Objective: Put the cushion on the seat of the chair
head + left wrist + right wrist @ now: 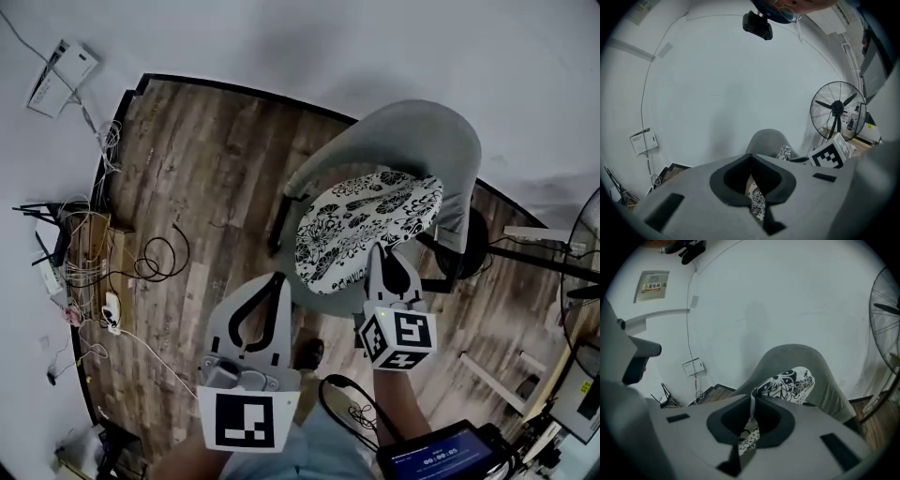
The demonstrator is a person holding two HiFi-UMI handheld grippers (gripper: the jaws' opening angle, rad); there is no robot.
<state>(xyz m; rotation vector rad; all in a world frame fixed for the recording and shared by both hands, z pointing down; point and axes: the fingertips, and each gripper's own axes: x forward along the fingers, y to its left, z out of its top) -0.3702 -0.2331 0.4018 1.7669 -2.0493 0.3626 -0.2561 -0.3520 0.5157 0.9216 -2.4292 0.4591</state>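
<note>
A black-and-white floral cushion (pixel 370 225) lies tilted across the seat of a grey shell chair (pixel 412 131), its far end against the backrest. My right gripper (pixel 378 249) is shut on the cushion's near edge, and patterned fabric (pixel 787 380) runs out from between its closed jaws (pixel 752 397). My left gripper (pixel 279 277) sits at the cushion's near-left edge with its jaws together. In the left gripper view a thin strip of fabric shows at the closed tips (pixel 751 158), and the cushion (pixel 757 199) shows through the jaw opening below them.
A standing fan (pixel 586 272) is at the right, beside the chair. Tangled cables and a power strip (pixel 108 305) lie on the wood floor along the left wall. White planks (pixel 487 375) lie at the lower right. White walls stand close behind the chair.
</note>
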